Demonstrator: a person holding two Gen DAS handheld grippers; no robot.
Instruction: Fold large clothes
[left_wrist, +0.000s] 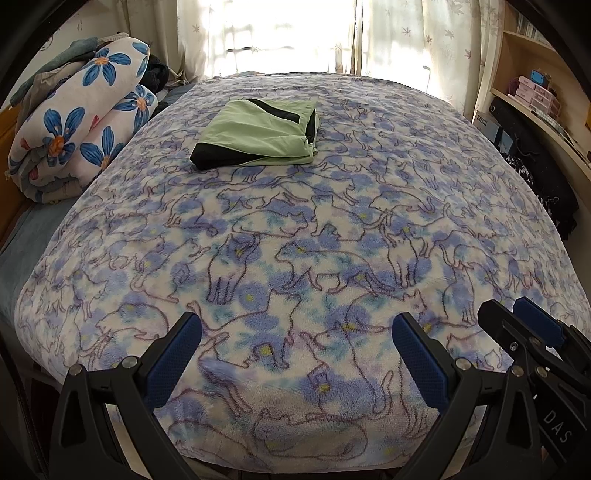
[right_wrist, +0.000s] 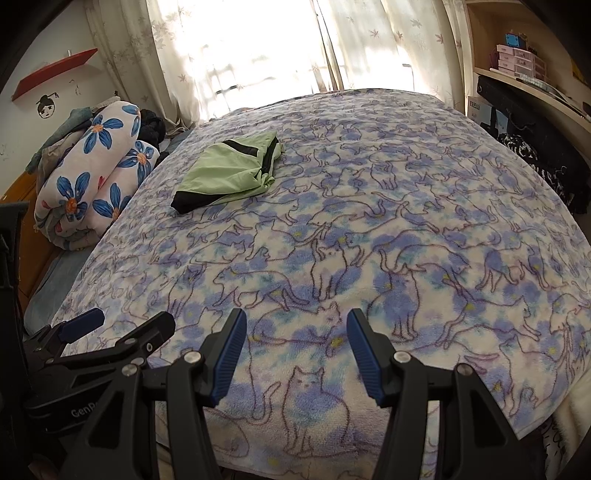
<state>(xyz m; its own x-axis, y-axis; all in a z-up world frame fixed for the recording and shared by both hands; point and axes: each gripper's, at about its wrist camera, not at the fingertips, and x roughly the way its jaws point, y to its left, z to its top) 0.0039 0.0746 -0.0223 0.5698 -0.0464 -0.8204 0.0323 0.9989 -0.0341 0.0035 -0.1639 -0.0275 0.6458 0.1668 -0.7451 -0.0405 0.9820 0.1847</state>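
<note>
A light green garment with black trim (left_wrist: 258, 133) lies folded in a flat rectangle on the far left part of the bed; it also shows in the right wrist view (right_wrist: 231, 170). My left gripper (left_wrist: 295, 328) is open and empty, low over the near edge of the bed, far from the garment. My right gripper (right_wrist: 295, 325) is open and empty, beside the left one over the near edge. The right gripper also shows at the right of the left wrist view (left_wrist: 513, 314), and the left gripper at the lower left of the right wrist view (right_wrist: 125, 321).
A blue and white cat-print fleece blanket (left_wrist: 332, 240) covers the bed. A rolled flower-print quilt (left_wrist: 81, 122) and dark clothes lie along the bed's left side. Wooden shelves with boxes (left_wrist: 535, 92) stand at the right. Curtains (left_wrist: 280, 33) hang behind the bed.
</note>
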